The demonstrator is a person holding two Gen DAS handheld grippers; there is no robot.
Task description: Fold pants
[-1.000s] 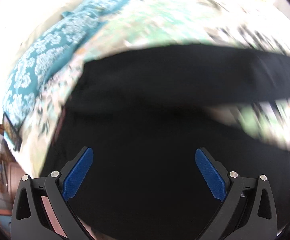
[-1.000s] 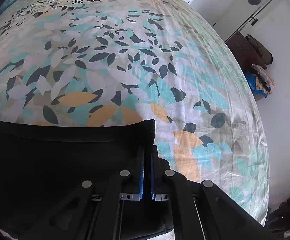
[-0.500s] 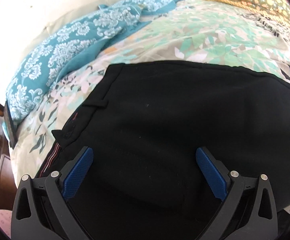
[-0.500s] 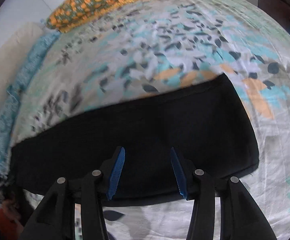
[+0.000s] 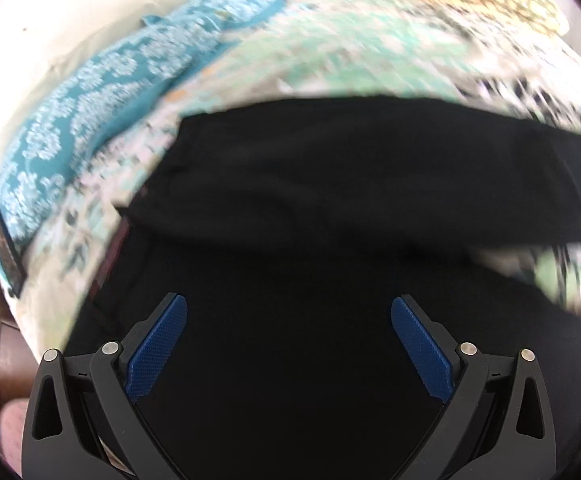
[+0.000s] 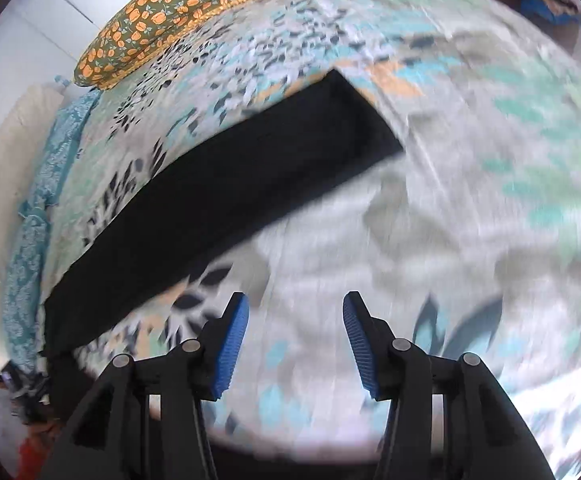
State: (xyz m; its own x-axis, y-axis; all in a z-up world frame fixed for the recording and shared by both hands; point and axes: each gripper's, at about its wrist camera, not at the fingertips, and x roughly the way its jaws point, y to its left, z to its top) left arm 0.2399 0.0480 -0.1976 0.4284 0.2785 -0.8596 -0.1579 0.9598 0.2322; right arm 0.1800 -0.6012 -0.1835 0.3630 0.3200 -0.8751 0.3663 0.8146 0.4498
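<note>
Black pants (image 5: 330,208) lie spread on a leaf-patterned bedsheet (image 5: 370,52). In the left wrist view my left gripper (image 5: 289,312) is open and empty, hovering over the waist part of the pants; one leg lies folded across the other. In the right wrist view the pants (image 6: 218,196) show as a long black strip running from lower left to the hem at upper right. My right gripper (image 6: 295,312) is open and empty over bare sheet (image 6: 450,220), below and apart from the leg. Both views are motion-blurred.
A teal patterned blanket (image 5: 102,92) lies along the bed's left side by the wall. An orange-and-green floral pillow (image 6: 186,8) sits at the head of the bed. Furniture with piled items (image 6: 550,4) stands beyond the bed's far right.
My right gripper let go of the pant leg hem, opened, and pulled back off the pants over bare sheet. My left gripper stayed open and shifted over the waist area.
</note>
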